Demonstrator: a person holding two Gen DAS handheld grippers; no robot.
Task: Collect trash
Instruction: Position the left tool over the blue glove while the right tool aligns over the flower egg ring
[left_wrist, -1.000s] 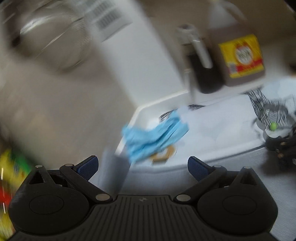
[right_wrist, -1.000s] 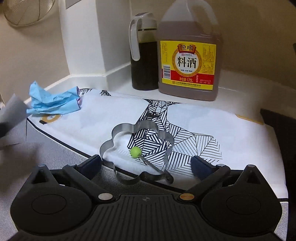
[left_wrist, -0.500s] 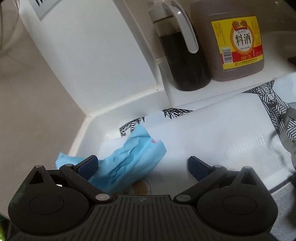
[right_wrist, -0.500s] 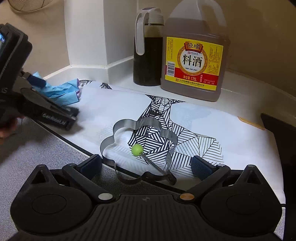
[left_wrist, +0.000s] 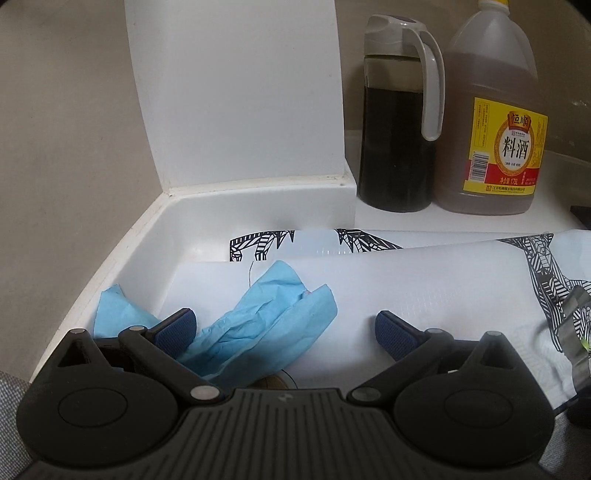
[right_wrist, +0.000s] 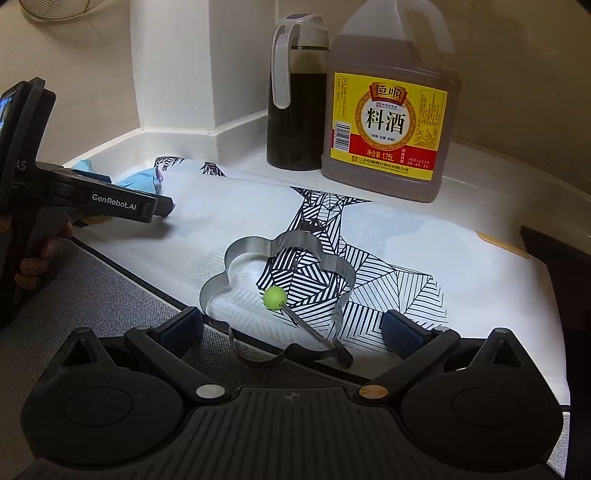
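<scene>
crumpled matt blue paper (left_wrist: 266, 325); shiny metal ring mould (right_wrist: 280, 291); glossy white counter (left_wrist: 258, 206).

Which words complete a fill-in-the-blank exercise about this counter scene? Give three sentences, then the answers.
1. The crumpled tissue between the open left gripper's fingers is coloured ____.
2. The knob on the flower-shaped metal ring near the right gripper is coloured ____.
3. The cooking wine jug has a yellow and ____ label.

Answers: blue; green; red

Left gripper (left_wrist: 284, 328): black plastic body, ribbed centre plate, round hubs either side, silver pivot pins behind the blue textured pads (left_wrist: 175, 326). Right gripper (right_wrist: 291, 326): same build (one pivot pin copper-coloured). White "GenRobot.AI" lettering along the left one's side.
</scene>
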